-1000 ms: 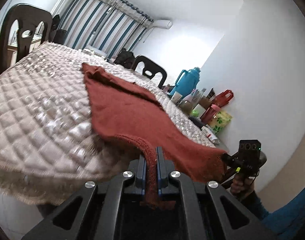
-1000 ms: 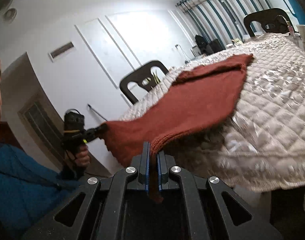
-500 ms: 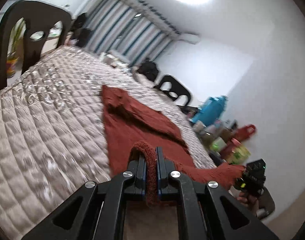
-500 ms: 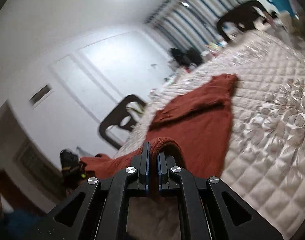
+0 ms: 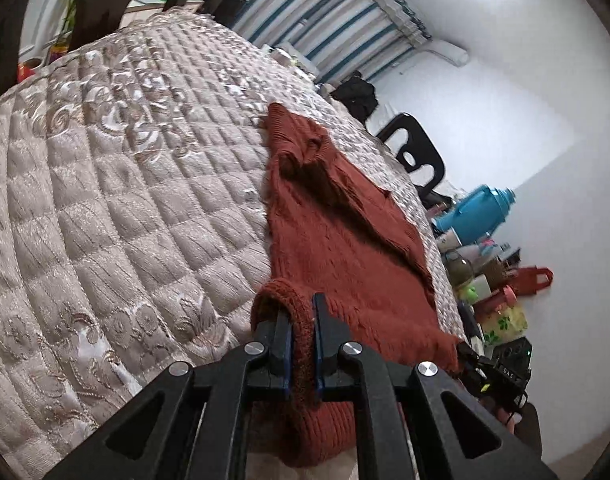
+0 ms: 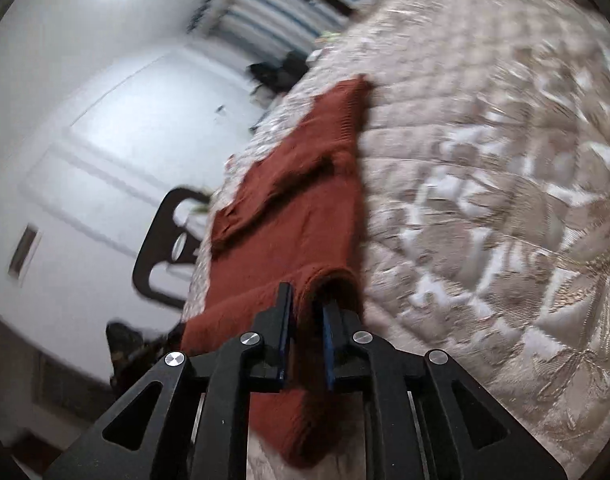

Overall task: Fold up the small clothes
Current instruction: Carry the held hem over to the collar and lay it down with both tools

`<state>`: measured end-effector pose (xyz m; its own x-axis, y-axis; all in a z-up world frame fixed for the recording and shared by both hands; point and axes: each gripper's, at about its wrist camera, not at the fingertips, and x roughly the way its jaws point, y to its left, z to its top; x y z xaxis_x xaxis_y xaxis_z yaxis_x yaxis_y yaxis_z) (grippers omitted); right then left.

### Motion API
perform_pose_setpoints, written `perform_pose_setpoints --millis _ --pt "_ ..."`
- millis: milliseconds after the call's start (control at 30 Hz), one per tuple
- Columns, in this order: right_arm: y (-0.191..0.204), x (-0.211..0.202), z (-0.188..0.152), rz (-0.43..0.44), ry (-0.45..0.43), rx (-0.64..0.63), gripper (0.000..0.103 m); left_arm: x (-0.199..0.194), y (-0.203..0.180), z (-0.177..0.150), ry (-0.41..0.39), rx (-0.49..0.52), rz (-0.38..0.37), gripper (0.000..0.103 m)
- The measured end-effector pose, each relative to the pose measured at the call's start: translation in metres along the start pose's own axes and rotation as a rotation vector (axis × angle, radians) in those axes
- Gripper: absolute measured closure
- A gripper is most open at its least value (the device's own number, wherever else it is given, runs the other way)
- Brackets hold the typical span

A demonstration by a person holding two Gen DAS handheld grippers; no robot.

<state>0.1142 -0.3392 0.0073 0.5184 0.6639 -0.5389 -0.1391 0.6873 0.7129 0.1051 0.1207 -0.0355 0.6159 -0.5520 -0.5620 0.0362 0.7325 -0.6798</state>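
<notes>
A rust-red knit sweater point(image 5: 337, 232) lies lengthwise on the quilted beige tablecloth point(image 5: 105, 200), one sleeve folded across its body. My left gripper point(image 5: 303, 320) is shut on the sweater's near hem corner, lifted above the cloth. My right gripper point(image 6: 307, 312) is shut on the other hem corner of the sweater point(image 6: 301, 200), also raised over the table point(image 6: 485, 200). The right gripper also shows in the left wrist view point(image 5: 501, 376) at the hem's far corner. The right wrist view is blurred.
A blue thermos point(image 5: 477, 208), cups, jars and red containers point(image 5: 525, 280) crowd the table's right edge. Dark chairs stand around the table point(image 5: 417, 156) point(image 6: 165, 248). Striped curtains hang at the far end point(image 5: 325, 28).
Both grippers have risen from below the table edge and moved forward over the table, carrying the sweater's hem up and toward its collar end.
</notes>
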Motion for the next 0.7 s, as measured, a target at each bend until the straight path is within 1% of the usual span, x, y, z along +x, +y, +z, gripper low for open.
perform_pose_setpoints --millis 133,200,267,300,333,367,433,467,500,600,667,700 --pt "0.017 0.006 0.000 0.039 0.079 -0.117 0.089 0.000 -0.012 0.007 0.022 0.053 -0.031 0.092" --pt "0.020 0.011 0.003 0.055 0.098 -0.131 0.089 0.005 -0.013 0.014 0.021 0.051 -0.042 0.092" --pt "0.016 0.012 0.013 0.075 0.065 -0.104 0.089 0.008 -0.009 0.025 -0.017 0.028 -0.046 0.091" --pt "0.011 0.011 0.018 0.087 0.035 -0.077 0.089 0.008 -0.005 0.031 -0.036 -0.004 -0.043 0.091" --pt "0.004 0.007 0.024 0.095 -0.012 -0.031 0.088 0.008 0.000 0.035 -0.047 -0.036 -0.041 0.089" --pt "-0.001 0.003 0.028 0.098 -0.048 0.006 0.083 0.007 0.005 0.037 -0.058 -0.062 -0.036 0.087" --pt "-0.006 -0.006 0.032 0.099 -0.106 0.042 0.081 0.004 0.010 0.035 -0.080 -0.066 -0.001 0.080" --pt "-0.006 -0.011 0.031 0.098 -0.120 0.037 0.081 0.001 0.011 0.033 -0.094 -0.061 0.020 0.073" --pt "-0.006 -0.013 0.029 0.095 -0.118 0.026 0.081 -0.002 0.014 0.031 -0.104 -0.061 0.026 0.070" --pt "-0.004 -0.018 0.022 0.069 -0.106 -0.012 0.081 -0.010 0.020 0.028 -0.120 -0.077 0.033 0.070" --pt "0.002 -0.021 0.015 0.044 -0.100 -0.051 0.081 -0.018 0.019 0.024 -0.138 -0.057 0.032 0.068" --pt "0.006 -0.019 0.012 0.046 -0.095 -0.066 0.081 -0.021 0.016 0.021 -0.138 -0.037 0.025 0.065"
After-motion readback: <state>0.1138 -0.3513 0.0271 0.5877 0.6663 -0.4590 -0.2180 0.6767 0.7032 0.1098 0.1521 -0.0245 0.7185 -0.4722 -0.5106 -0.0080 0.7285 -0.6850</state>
